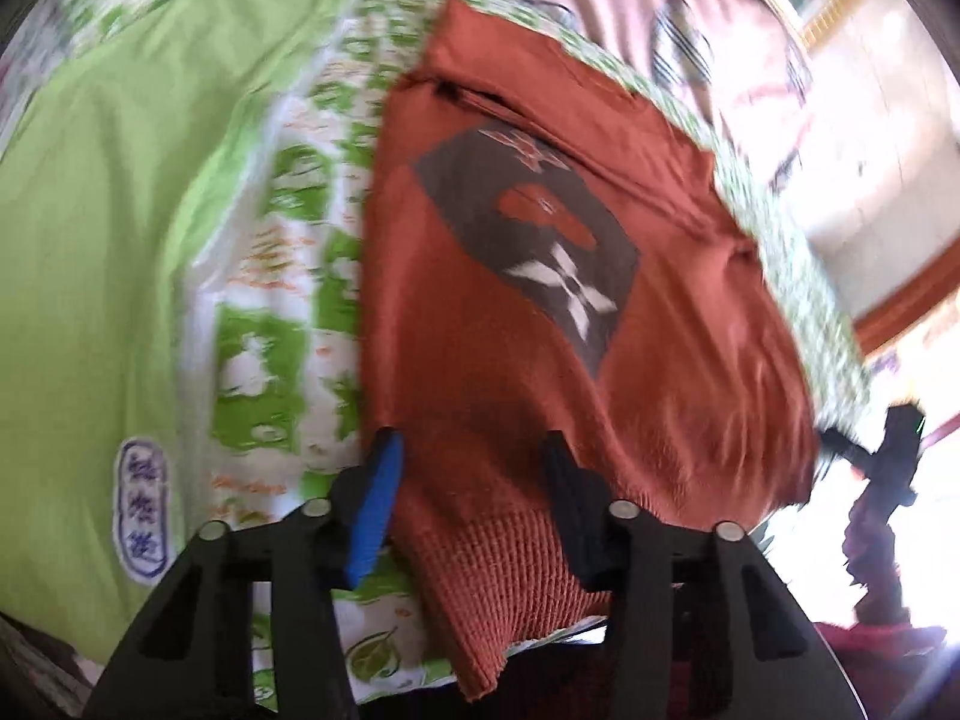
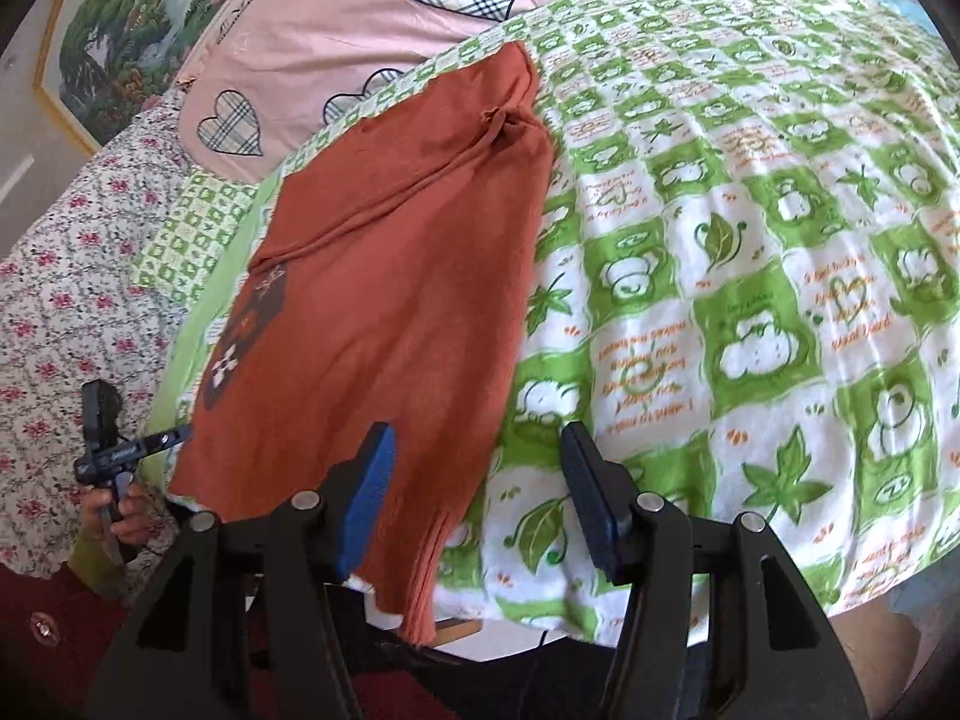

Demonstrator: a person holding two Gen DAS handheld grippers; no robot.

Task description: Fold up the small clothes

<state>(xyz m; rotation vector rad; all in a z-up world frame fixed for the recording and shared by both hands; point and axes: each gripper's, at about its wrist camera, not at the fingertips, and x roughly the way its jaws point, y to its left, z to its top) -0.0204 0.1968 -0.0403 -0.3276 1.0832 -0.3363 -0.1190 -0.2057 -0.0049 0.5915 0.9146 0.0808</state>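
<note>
A small rust-orange sweater (image 1: 630,372) with a dark printed patch (image 1: 540,240) lies flat on the green and white patterned blanket (image 1: 282,276). Its ribbed hem (image 1: 504,570) hangs at the near edge. My left gripper (image 1: 474,480) is open, its jaws on either side of the hem's left corner, not closed on it. In the right wrist view the sweater (image 2: 396,288) lies with its collar end far away. My right gripper (image 2: 480,474) is open over the sweater's right hem corner (image 2: 420,570). The left gripper (image 2: 114,444) shows at the left, held by a hand.
A plain green sheet (image 1: 102,228) lies left of the blanket. A pink quilt with plaid hearts (image 2: 372,18) lies behind. A floral cloth (image 2: 78,276) covers the left side. A framed landscape picture (image 2: 114,18) hangs on the wall. The blanket edge (image 2: 540,600) drops off near me.
</note>
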